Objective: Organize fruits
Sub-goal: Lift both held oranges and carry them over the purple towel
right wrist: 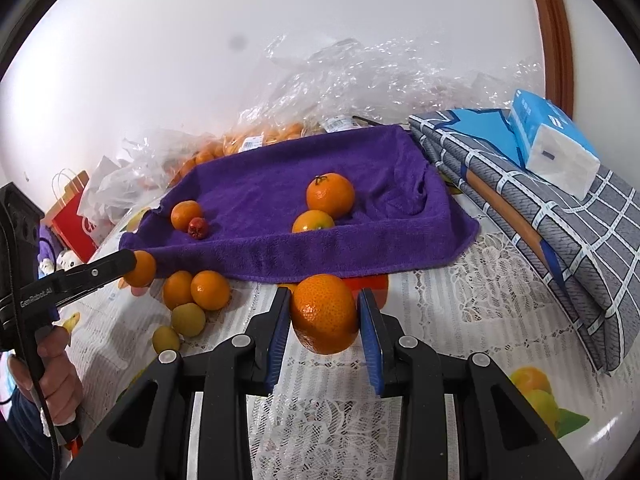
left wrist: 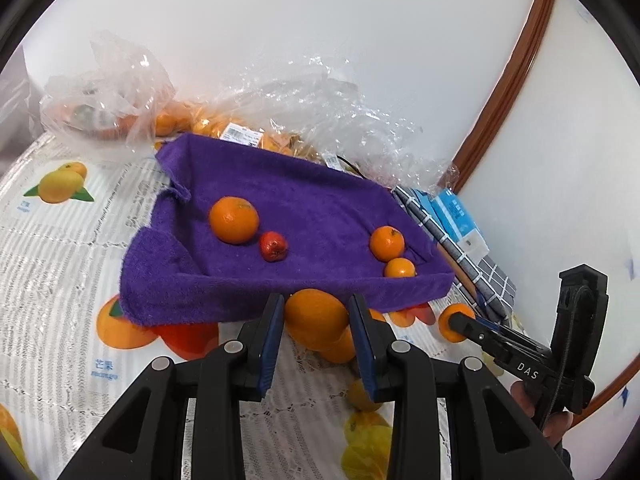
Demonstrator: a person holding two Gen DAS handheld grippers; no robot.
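Two oranges, each clamped between nearly closed fingers: the left gripper point(left wrist: 316, 318) holds one orange point(left wrist: 314, 316), the right gripper point(right wrist: 324, 316) another orange point(right wrist: 325, 314), both just in front of the purple towel-lined tray point(right wrist: 280, 256), probably for sorting among fruit there.

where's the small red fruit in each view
Left wrist view: small red fruit sits centre-left in the purple towel-lined tray, right of the biggest orange there.
Right wrist view: small red fruit lies at the tray's left end, touching an orange.
Shared landmark: the purple towel-lined tray.
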